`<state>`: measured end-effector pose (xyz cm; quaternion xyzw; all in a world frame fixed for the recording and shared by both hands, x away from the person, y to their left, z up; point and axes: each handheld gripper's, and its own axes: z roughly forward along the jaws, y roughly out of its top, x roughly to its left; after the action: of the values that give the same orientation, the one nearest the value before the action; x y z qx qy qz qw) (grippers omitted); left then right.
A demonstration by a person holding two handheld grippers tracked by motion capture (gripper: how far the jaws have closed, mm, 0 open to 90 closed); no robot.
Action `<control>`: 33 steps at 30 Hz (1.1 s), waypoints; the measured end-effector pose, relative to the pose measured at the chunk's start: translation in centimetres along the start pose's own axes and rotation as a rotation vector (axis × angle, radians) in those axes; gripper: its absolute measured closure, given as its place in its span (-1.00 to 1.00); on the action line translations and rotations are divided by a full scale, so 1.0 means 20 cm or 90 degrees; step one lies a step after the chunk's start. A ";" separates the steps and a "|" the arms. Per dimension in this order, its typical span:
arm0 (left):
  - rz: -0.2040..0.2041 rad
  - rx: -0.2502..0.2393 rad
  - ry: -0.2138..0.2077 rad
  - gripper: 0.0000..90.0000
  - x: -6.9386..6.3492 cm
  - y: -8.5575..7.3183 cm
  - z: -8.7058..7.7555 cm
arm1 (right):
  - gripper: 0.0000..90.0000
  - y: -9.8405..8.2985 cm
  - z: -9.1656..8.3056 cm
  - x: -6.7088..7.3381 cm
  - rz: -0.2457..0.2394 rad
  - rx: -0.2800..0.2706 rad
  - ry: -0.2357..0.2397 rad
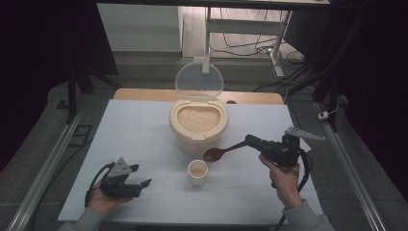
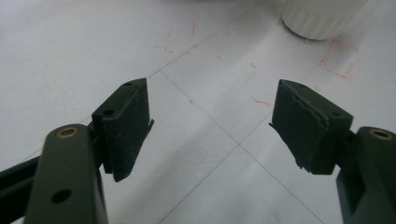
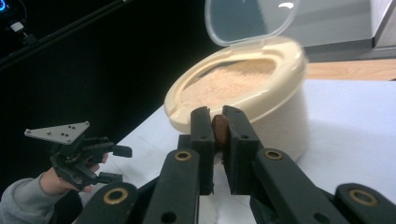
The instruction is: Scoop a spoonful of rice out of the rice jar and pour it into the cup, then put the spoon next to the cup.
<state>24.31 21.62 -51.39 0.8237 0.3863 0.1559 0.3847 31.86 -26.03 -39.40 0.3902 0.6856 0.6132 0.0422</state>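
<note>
The right gripper [image 1: 251, 141] is clamped on the handle of a brown wooden spoon [image 1: 222, 152]. The spoon's long axis runs left, and its bowl hangs between the open cream rice container [image 1: 198, 126] and the small white cup [image 1: 197, 172] just nearer. The left gripper [image 1: 139, 176], jaws apart and empty, rests far left.

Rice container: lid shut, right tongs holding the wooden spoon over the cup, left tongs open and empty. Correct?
Not quite: the rice container has its clear lid flipped up, with the rice exposed, as the high view shows. The rest holds: the right tongs grip the wooden spoon above the cup, and the left tongs are open and empty.
</note>
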 end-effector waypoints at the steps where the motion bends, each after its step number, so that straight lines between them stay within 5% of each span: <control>1: 0.000 0.000 0.000 -0.39 0.00 0.00 0.00 | 0.86 0.01 -0.02 -0.01 0.001 -0.005 -0.001; 11: -0.002 0.000 0.002 -0.39 0.00 0.00 0.00 | 0.86 0.03 -0.12 -0.05 0.000 0.039 0.003; 33: -0.001 0.002 0.001 -0.39 0.00 0.00 0.00 | 0.85 -0.07 0.04 -0.02 -0.042 0.262 0.038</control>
<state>24.41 21.62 -51.42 0.8240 0.3876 0.1556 0.3829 31.88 -25.58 -41.05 0.3496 0.8094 0.4702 -0.0389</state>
